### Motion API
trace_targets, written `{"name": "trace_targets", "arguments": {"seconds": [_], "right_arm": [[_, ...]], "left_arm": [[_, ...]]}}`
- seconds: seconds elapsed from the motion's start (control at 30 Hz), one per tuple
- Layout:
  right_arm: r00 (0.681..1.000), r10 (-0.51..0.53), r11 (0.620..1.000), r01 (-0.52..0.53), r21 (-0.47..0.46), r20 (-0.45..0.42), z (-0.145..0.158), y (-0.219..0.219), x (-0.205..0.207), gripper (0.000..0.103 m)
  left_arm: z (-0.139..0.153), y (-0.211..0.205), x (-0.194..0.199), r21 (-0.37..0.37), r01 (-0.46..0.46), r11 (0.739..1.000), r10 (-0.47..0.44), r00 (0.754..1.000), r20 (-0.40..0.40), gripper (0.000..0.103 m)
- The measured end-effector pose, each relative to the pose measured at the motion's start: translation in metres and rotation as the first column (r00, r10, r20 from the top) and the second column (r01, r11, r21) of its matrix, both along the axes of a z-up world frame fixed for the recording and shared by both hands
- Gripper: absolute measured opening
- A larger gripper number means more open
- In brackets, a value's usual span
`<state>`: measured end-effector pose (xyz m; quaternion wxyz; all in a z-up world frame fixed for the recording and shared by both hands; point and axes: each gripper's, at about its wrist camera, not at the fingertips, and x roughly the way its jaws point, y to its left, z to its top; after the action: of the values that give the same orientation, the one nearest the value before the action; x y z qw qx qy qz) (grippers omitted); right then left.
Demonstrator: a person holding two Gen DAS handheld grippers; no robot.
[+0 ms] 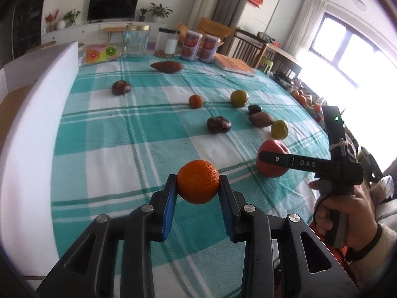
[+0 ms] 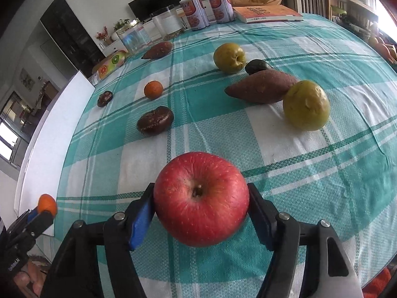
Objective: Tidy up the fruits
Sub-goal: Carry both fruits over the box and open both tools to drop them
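We see glass jar (image 1: pixel 137 40) looking empty, plastic jar (image 1: pixel 166 42) with bits at bottom | left gripper (image 1: pixel 198 188) jaws grasping orange (image 1: pixel 198 185) above surface (image 1: pixel 119 149) | right gripper (image 2: pixel 201 207) jaws grasping red apple (image 2: pixel 201 202)

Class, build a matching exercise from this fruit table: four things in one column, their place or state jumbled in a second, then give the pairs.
Things:
1. orange
2. red apple
3. book
4. small tangerine

Place or state:
A. lying at the far edge of the checked cloth
B. clamped in the right gripper
C. loose on the cloth, mid-table
D. clamped in the left gripper

Pairs: 1-D, 2-B, 3-A, 4-C
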<state>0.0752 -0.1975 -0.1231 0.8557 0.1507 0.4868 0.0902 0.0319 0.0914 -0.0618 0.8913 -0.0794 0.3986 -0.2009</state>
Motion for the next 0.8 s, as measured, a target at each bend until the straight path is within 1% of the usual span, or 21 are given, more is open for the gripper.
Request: {"name": "trace_targets", "arguments": {"seconds": [0.03,0.1,0.2,0.27,0.33,0.4,0.47,0.53,0.6,0.67,0.7,0.73,0.77,0.8], "right_arm": [[1.0,0.012,0.999,-0.012,0.038,0.003,0.004,0.003,-0.002,0.069],[0.999,0.053,0.993,-0.054,0.104,0.012,0.016,0.019,-0.001,0.069],[0.985,0.165,0.968,-0.17,0.186,0.04,0.039,0.068,0.005,0.069],[0.962,0.265,0.932,-0.272,0.239,0.063,0.057,0.115,0.009,0.069],[0.921,0.376,0.887,-0.389,0.25,0.101,0.075,0.169,0.011,0.069],[0.869,0.475,0.835,-0.494,0.242,0.135,0.094,0.224,0.012,0.069],[0.814,0.558,0.783,-0.581,0.222,0.162,0.107,0.275,0.01,0.069],[0.763,0.621,0.744,-0.646,0.171,0.181,0.112,0.321,0.006,0.069],[0.721,0.67,0.717,-0.69,0.101,0.176,0.106,0.36,0.002,0.069],[0.698,0.701,0.701,-0.712,0.041,0.149,0.093,0.388,0.0,0.069],[0.695,0.707,0.699,-0.714,0.02,0.13,0.085,0.398,0.0,0.069],[0.696,0.71,0.699,-0.715,0.008,0.11,0.076,0.404,0.001,0.07],[0.692,0.714,0.696,-0.718,0.0,0.109,0.071,0.406,0.0,0.07],[0.686,0.718,0.692,-0.722,-0.016,0.117,0.069,0.409,-0.001,0.07]], "left_arm": [[0.012,0.01,-0.003,-0.016,-0.008,1.0,0.009,1.0,0.02,0.034],[0.035,0.033,-0.007,-0.024,-0.041,0.999,0.043,0.997,0.065,0.034],[0.061,0.079,-0.009,0.0,-0.149,0.989,0.149,0.982,0.113,0.034],[0.067,0.115,-0.01,0.02,-0.248,0.969,0.243,0.962,0.128,0.034],[0.064,0.15,-0.008,0.06,-0.345,0.937,0.337,0.934,0.12,0.034],[0.055,0.182,-0.005,0.102,-0.428,0.898,0.419,0.902,0.1,0.034],[0.044,0.208,-0.002,0.146,-0.49,0.859,0.484,0.872,0.077,0.034],[0.031,0.228,0.001,0.178,-0.535,0.826,0.535,0.843,0.049,0.034],[0.021,0.243,0.001,0.181,-0.572,0.8,0.578,0.816,0.021,0.035],[0.014,0.252,0.0,0.188,-0.604,0.775,0.615,0.789,0.0,0.036],[0.011,0.255,-0.002,0.196,-0.619,0.761,0.631,0.775,-0.002,0.039],[0.01,0.257,-0.003,0.198,-0.628,0.753,0.641,0.768,-0.003,0.048],[0.009,0.256,-0.004,0.199,-0.633,0.748,0.646,0.763,-0.001,0.054],[0.009,0.256,-0.004,0.201,-0.639,0.743,0.651,0.759,0.006,0.065]]}}
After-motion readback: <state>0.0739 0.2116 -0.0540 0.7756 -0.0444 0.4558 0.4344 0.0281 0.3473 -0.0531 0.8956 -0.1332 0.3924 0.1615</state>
